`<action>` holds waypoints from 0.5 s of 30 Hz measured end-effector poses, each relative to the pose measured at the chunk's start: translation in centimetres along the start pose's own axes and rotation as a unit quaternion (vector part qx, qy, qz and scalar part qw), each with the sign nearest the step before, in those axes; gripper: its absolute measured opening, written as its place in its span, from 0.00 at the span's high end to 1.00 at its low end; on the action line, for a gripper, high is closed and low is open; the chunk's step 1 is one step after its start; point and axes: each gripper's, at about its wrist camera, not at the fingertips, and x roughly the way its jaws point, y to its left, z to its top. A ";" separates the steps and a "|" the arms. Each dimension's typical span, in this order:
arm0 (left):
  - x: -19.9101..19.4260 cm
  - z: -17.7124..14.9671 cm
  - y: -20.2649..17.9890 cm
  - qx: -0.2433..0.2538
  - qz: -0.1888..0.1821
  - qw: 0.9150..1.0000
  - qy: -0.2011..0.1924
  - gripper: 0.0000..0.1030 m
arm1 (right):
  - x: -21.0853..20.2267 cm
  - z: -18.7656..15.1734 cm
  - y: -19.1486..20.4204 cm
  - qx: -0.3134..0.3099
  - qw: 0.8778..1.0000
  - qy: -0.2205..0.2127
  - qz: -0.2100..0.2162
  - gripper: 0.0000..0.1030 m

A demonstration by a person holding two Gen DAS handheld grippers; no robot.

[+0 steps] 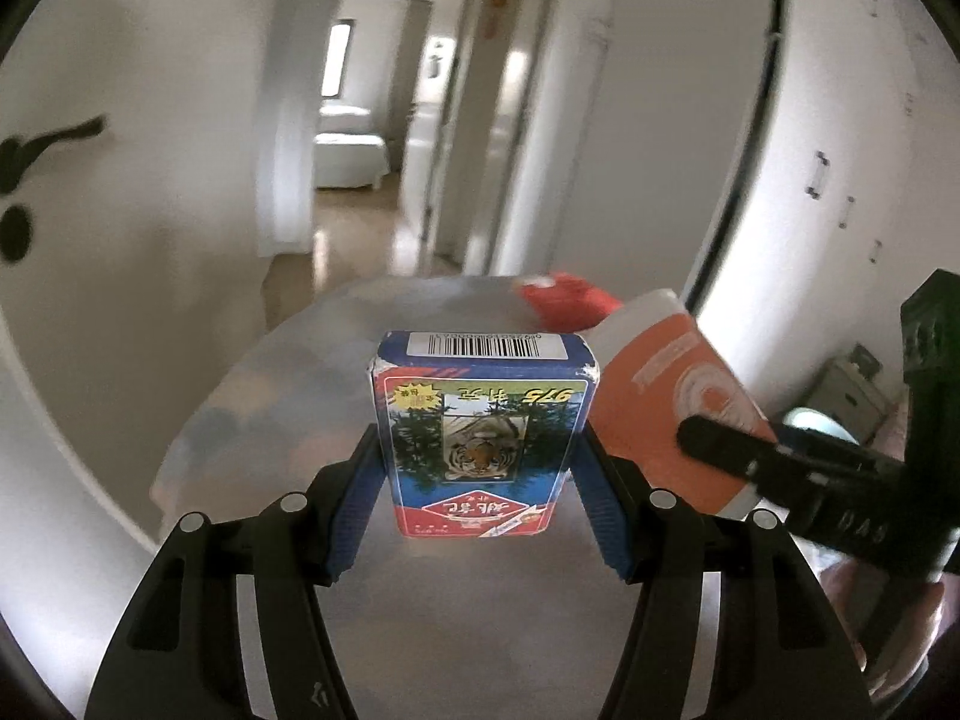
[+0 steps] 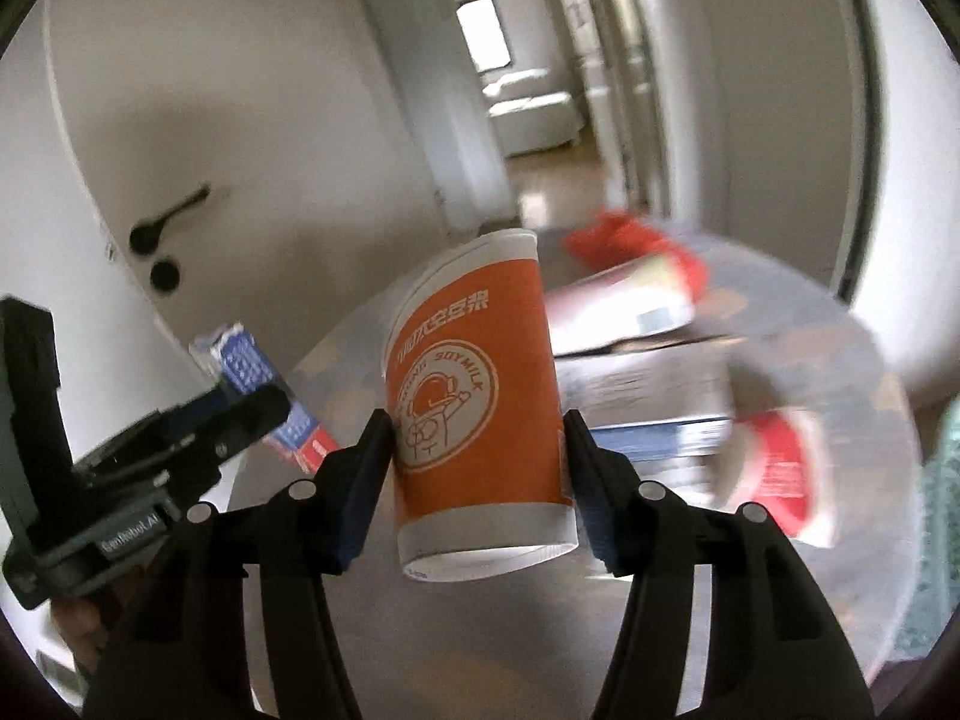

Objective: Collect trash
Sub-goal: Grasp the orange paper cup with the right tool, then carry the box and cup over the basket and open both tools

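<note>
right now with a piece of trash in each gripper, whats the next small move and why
Probably carry both forward over the translucent trash bag and release. The left gripper is shut on the blue card box, the right gripper on the orange soymilk cup, and the bag below already holds boxes and red wrappers. Its opening is blurred, so aim carefully.

- A home, seen from a hallway.
- A white door (image 2: pixel 198 138) with a black lever handle (image 2: pixel 170 221) stands on the left.
- A corridor with a glossy wooden floor (image 1: pixel 354 234) runs ahead, between white walls.
- At its far end an open doorway shows a bedroom: a bed (image 1: pixel 350 153) with white bedding, under a bright window (image 1: pixel 338 60).
- White cupboard doors with small metal handles (image 1: pixel 817 175) line the right side.
- A red paper decoration (image 1: pixel 500 3) hangs by a door frame.
</note>
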 end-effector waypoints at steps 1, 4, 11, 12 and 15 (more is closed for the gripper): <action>0.1 0.1 -0.7 0.005 -0.006 1.000 -0.001 0.42 | -0.7 -0.1 -0.6 0.005 1.000 -0.008 -0.010 0.48; 0.7 0.9 -4.0 0.028 -0.034 0.999 -0.002 0.42 | -4.0 -0.2 -3.5 0.029 0.998 -0.038 -0.044 0.48; 3.1 2.0 -12.1 0.080 -0.117 0.990 0.007 0.42 | -10.6 -0.6 -10.9 0.099 0.982 -0.091 -0.134 0.48; 3.7 2.0 -13.5 0.087 -0.135 0.987 0.013 0.42 | -11.7 -0.8 -11.4 0.111 0.978 -0.098 -0.148 0.48; 5.5 1.6 -17.3 0.098 -0.186 0.977 0.041 0.42 | -14.1 -1.6 -14.9 0.159 0.961 -0.118 -0.192 0.48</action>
